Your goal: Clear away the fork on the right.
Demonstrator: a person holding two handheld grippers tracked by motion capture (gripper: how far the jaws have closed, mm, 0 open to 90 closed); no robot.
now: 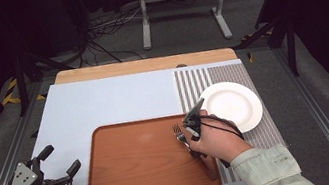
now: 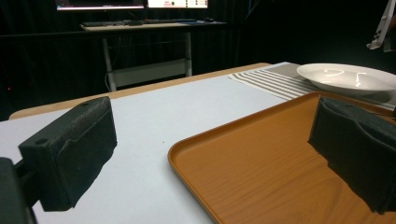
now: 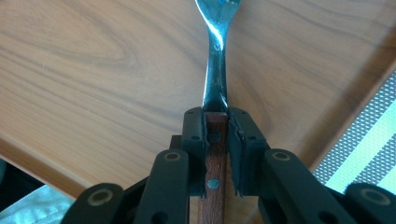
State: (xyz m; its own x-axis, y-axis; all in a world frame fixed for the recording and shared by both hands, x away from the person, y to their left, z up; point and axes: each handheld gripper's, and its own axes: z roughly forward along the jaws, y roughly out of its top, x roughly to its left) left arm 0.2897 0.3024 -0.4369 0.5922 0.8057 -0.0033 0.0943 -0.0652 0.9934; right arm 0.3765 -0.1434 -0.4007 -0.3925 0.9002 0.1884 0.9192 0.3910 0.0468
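Holding a steel fork with a riveted dark wooden handle (image 3: 215,154), the right claw (image 1: 196,140) has its two black jaws closed narrowly on the handle just behind the metal neck. The landmark for everything here is the rectangular orange-brown wooden tray (image 1: 139,162). The fork sits over the tray's right-hand part, tines pointing toward its far edge, handle running back toward its near right corner. From the right gripper view the fork looks close above the wood, though I cannot tell whether it touches.

The round white plate (image 1: 233,104) lies just beyond the tray's right far corner, on a grey striped placemat (image 1: 191,83) that runs along the tray's right side. The left claw (image 1: 60,163) rests off the tray's left edge on the pale blue table (image 1: 103,100), its jaws spread wide with nothing between them.

The step in hand looks like handling the fork at the tray, whether setting it down or lifting it away. To do it well, I would keep the grip square on the handle so the fork cannot swivel, hold the tines level with the tray floor, move straight up or down, and stay clear of the raised rim at the right side.
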